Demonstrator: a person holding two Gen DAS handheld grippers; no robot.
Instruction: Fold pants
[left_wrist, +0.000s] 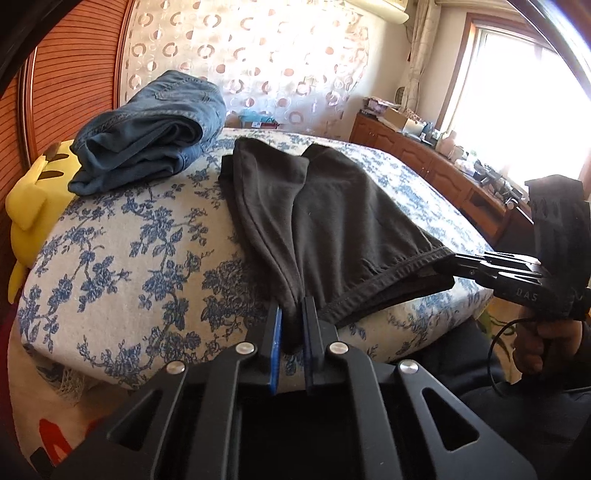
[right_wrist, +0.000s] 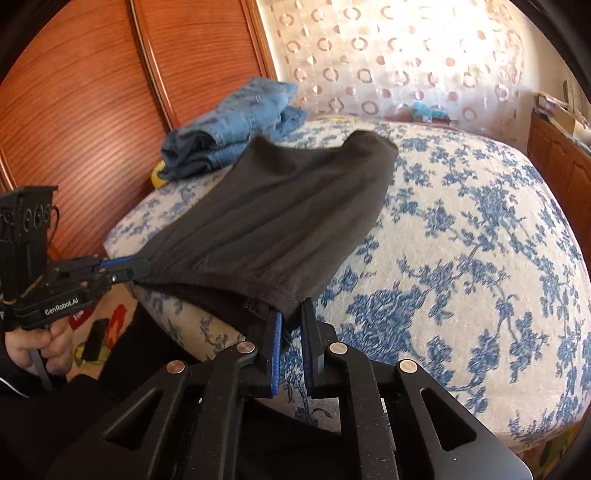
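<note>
Dark brown pants (left_wrist: 332, 221) lie folded on the bed, stretched from its near edge toward the middle; they also show in the right wrist view (right_wrist: 288, 221). My left gripper (left_wrist: 293, 325) is shut on the near left corner of the pants at the bed edge. My right gripper (right_wrist: 291, 325) is shut on the near right corner, along the hem. Each gripper shows from the side in the other view: the right one (left_wrist: 448, 267) and the left one (right_wrist: 142, 271), both pinching the cloth.
The bed (left_wrist: 147, 258) has a blue floral cover. Folded blue jeans (left_wrist: 147, 136) rest at its far left, next to a yellow plush toy (left_wrist: 37, 192). A wooden headboard (right_wrist: 92, 92) stands on the left, a wooden cabinet (left_wrist: 424, 158) under the window on the right.
</note>
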